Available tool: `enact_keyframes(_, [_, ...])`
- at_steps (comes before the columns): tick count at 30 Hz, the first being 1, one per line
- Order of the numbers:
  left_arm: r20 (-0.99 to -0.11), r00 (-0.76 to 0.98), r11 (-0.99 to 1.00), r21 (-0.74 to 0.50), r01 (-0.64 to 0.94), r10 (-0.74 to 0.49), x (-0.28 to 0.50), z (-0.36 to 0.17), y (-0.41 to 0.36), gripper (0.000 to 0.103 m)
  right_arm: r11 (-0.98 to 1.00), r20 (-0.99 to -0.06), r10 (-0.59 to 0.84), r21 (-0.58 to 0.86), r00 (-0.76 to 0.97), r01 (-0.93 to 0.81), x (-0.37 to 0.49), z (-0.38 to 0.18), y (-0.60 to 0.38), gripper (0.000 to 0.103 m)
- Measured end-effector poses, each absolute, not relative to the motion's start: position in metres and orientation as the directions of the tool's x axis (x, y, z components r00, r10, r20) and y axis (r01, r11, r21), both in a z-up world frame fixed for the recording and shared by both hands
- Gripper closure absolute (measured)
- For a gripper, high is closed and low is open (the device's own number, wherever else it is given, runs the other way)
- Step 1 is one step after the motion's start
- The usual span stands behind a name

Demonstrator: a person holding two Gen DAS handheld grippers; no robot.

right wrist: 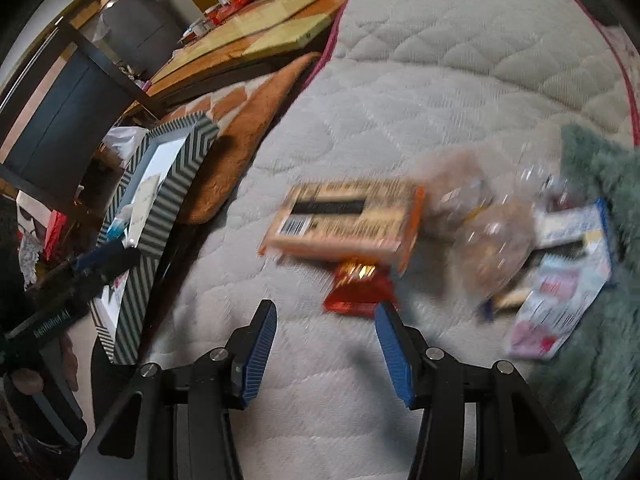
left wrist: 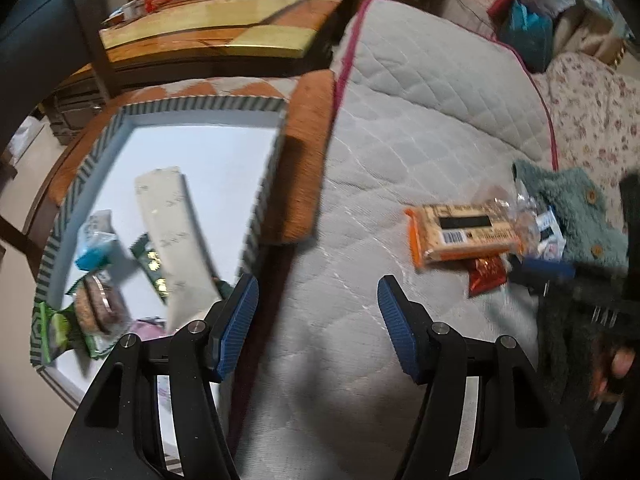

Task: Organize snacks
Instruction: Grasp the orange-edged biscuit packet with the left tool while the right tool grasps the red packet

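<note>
Both claws point(left wrist: 318, 288) point(right wrist: 326, 316) agape, empty; red packet point(right wrist: 358, 292) half under blurred orange box point(right wrist: 344, 220).

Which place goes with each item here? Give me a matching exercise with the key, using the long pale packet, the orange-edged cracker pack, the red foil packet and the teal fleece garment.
Items:
1. long pale packet
2. orange-edged cracker pack
3. red foil packet
4. teal fleece garment

Places:
A. partly tucked under the cracker pack
B. on the quilted mattress, on top of another packet
C. inside the striped box
D. at the mattress edge, beyond the snack pile

Pairs: 1-C, 2-B, 3-A, 4-D
</note>
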State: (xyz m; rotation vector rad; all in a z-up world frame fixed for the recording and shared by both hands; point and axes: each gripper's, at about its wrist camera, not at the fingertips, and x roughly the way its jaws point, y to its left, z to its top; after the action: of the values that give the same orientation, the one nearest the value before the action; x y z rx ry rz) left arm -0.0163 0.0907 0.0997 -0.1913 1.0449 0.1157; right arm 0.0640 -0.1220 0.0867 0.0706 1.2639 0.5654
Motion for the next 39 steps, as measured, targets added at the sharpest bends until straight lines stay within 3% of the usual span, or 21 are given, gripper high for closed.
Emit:
enact_keyframes(5, [-0.881, 0.473, 0.979, -0.100, -0.179, -0.003, -0.014, 0.089, 0.085, 0.041, 0.863, -0.860, 0.447, 0.340, 0.248, -0.374, 0.110, 0.096, -0.116, 0.051])
enact_keyframes(11, [-0.892, 0.452, 0.978, -0.098, -0.182, -0.005, -0.020, 0.083, 0.088, 0.041, 0.843, -0.899, 0.407, 0.301, 0.162, -0.446, 0.148, 0.069, -0.077, 0.049])
enact_keyframes(21, [-0.900, 0.436, 0.968, -0.125, -0.217, -0.019, -0.031, 0.078, 0.103, 0.041, 0.716, -0.860, 0.509, 0.440, -0.026, -0.541, 0.073, 0.064, -0.041, 0.049])
enact_keyframes(29, [-0.895, 0.446, 0.968, -0.121, -0.221, -0.011, -0.038, 0.085, 0.104, 0.041, 0.835, -0.900, 0.411, 0.306, 0.147, -0.457, 0.106, 0.064, -0.065, 0.048])
enact_keyframes(36, [-0.902, 0.430, 0.968, -0.135, -0.214, -0.031, -0.036, 0.079, 0.100, 0.041, 0.731, -0.832, 0.553, 0.509, -0.042, -0.455, 0.066, 0.043, -0.045, 0.047])
enact_keyframes(39, [-0.904, 0.426, 0.965, -0.153, -0.213, -0.049, -0.036, 0.077, 0.099, 0.041, 0.729, -0.816, 0.578, 0.519, -0.006, -0.446, 0.052, 0.046, -0.052, 0.047])
